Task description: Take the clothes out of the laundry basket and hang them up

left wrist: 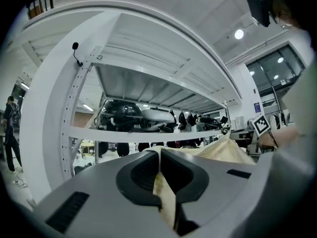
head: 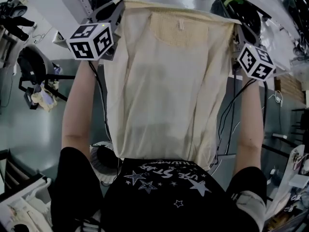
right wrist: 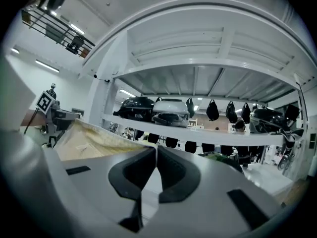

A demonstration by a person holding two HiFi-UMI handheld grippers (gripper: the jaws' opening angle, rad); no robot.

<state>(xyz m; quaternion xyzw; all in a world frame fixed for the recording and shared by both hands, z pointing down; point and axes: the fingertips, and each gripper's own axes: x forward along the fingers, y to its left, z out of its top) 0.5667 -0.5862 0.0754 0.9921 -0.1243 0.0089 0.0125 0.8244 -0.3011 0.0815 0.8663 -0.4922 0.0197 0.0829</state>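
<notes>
Between my two grippers hangs the cream garment (head: 169, 91), spread flat in front of me with its neck edge uppermost and its hem down against my black star-printed shirt (head: 164, 197). My left gripper (head: 117, 9) has the garment's upper left corner. In the left gripper view the left gripper's (left wrist: 159, 151) jaws are pressed together with a fold of the cream cloth (left wrist: 166, 197) pinched between the pads, and the rest of the cloth trails off to the right (left wrist: 225, 150). My right gripper (head: 236, 29) has the upper right corner. In the right gripper view its (right wrist: 156, 148) jaws are likewise closed, with the garment's top edge (right wrist: 94, 138) running in from the left right up to the jaw tips. The top edge is pulled nearly straight from one gripper to the other, and the body of the garment drops between my forearms.

As for containers, a round white-rimmed thing (head: 99, 158) shows past the garment's lower left corner, beside my left forearm (head: 79, 110). I cannot tell what it is or what it holds. Ahead of both grippers stands a white rack (left wrist: 59, 133). Its shelf (right wrist: 213, 134) carries a row of dark and pale rounded things (right wrist: 153, 108), packed close along the shelf's front edge, too small for me to name.
</notes>
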